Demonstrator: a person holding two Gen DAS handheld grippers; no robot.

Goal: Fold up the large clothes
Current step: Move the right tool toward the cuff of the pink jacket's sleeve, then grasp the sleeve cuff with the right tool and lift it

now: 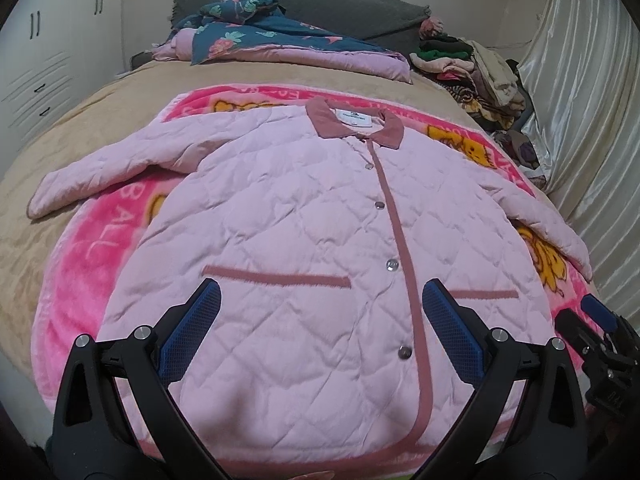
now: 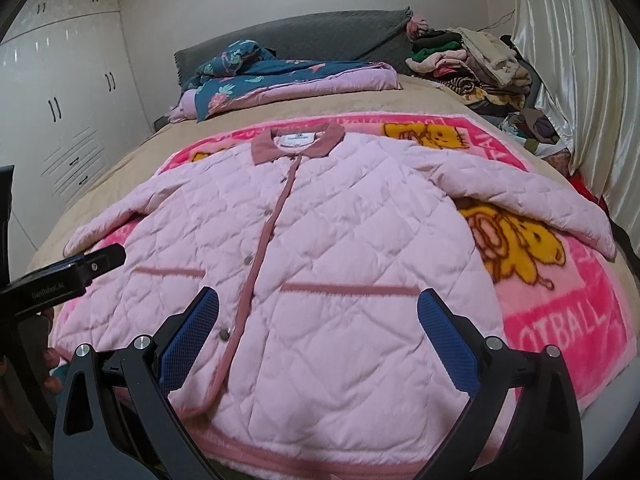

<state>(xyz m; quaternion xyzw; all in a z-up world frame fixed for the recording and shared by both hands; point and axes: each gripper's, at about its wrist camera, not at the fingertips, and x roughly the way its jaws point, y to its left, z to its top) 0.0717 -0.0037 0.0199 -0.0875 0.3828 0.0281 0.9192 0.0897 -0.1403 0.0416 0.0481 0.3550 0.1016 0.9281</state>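
Note:
A pink quilted jacket lies flat, front up and buttoned, on a bright pink cartoon blanket on the bed. Its dusty-rose collar points to the far end and both sleeves spread outward. It also shows in the right wrist view. My left gripper is open and empty, hovering above the jacket's lower front near the hem. My right gripper is open and empty above the hem's right half. The right gripper also appears at the right edge of the left wrist view, and the left gripper at the left edge of the right wrist view.
A folded blue floral quilt lies at the bed's head against a grey headboard. A heap of clothes sits at the far right by a shiny curtain. White wardrobes stand at the left. Tan bedspread surrounds the blanket.

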